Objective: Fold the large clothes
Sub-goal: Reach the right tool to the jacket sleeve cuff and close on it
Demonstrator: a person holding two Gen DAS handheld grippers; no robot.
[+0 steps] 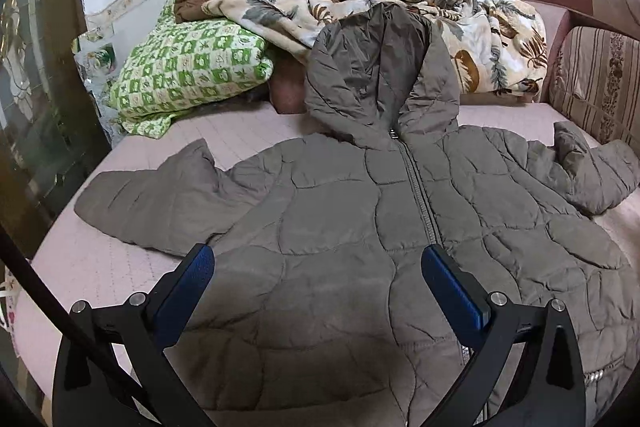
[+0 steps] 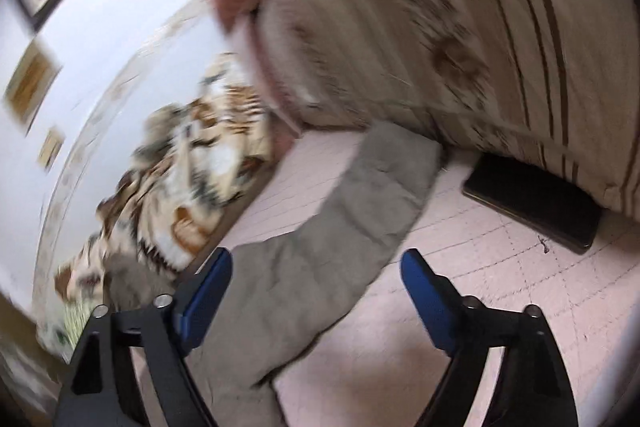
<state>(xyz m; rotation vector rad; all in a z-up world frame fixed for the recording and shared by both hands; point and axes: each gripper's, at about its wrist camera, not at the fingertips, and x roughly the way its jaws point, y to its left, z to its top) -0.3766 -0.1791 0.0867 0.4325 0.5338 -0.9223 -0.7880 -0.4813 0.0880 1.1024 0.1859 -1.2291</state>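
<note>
**Quilted hooded jacket spread flat, both grippers empty above it**

The quilted hooded jacket lies zipped, front up, on the pink mattress, hood toward the floral blanket. Left of its zipper, the left gripper hovers, jaws apart. Over its right sleeve, the right gripper gapes empty. Probably light, puffy, slippery: pinch the cuff or hem.

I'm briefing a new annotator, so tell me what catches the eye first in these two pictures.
A big grey quilted hooded jacket lies spread front-up, zipped, across the pink bed, sleeves out to both sides. Behind it, a green checked pillow and a rumpled leaf-print blanket pile against the wall. In the blurred right wrist view, one grey sleeve stretches toward a dark flat slab beside the striped cushion.
</note>
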